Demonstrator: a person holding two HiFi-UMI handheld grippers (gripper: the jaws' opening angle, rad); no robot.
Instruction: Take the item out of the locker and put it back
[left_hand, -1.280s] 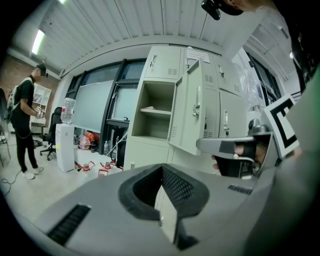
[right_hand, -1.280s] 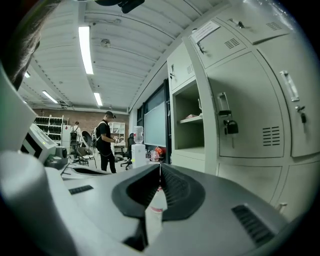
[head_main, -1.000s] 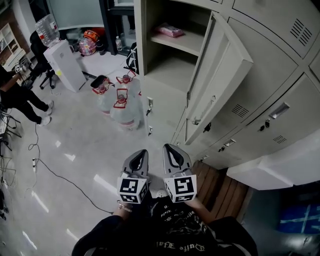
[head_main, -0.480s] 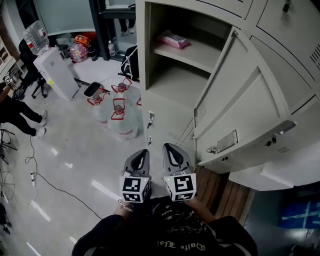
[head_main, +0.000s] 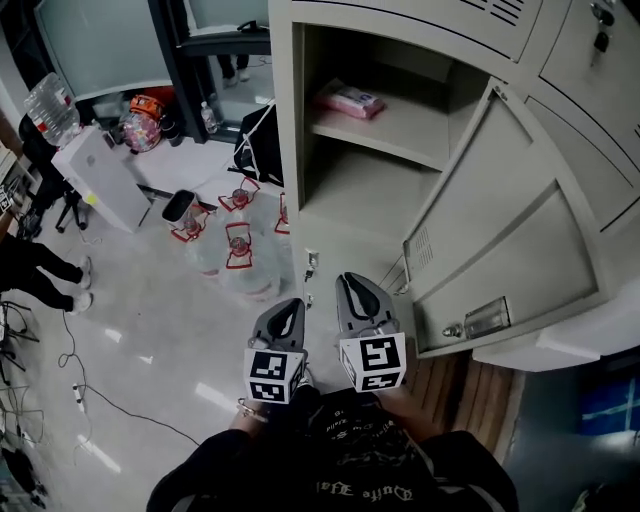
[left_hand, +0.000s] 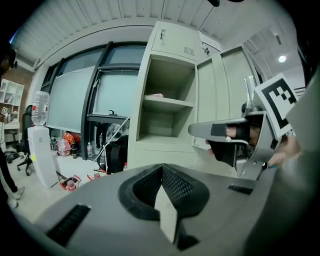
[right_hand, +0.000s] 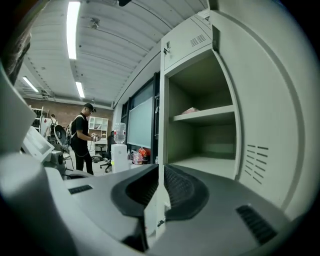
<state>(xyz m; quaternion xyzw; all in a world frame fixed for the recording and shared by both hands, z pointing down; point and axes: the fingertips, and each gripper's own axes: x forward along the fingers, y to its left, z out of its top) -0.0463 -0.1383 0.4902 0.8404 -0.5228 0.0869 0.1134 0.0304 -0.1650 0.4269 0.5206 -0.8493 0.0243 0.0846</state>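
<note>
A pink pack (head_main: 350, 100) lies on the upper shelf of the open locker compartment (head_main: 372, 190); it also shows as the pink pack (left_hand: 156, 95) in the left gripper view and the pink pack (right_hand: 191, 110) in the right gripper view. The locker door (head_main: 510, 240) stands swung out to the right. My left gripper (head_main: 287, 308) is held low in front of the locker, shut and empty. My right gripper (head_main: 355, 285) is beside it, slightly further forward; its jaws still meet and are just starting to open, with nothing between them. Both are well short of the pack.
Several large water bottles (head_main: 235, 245) stand on the floor left of the locker, with a black bag (head_main: 262, 140) behind them. A white water dispenser (head_main: 95, 175) and a person (head_main: 30, 265) are at far left. Wooden slats (head_main: 480, 390) lie below the door.
The locker door has swung further out to the right and the open compartment now faces me more squarely. The right gripper has edged forward of the left.
</note>
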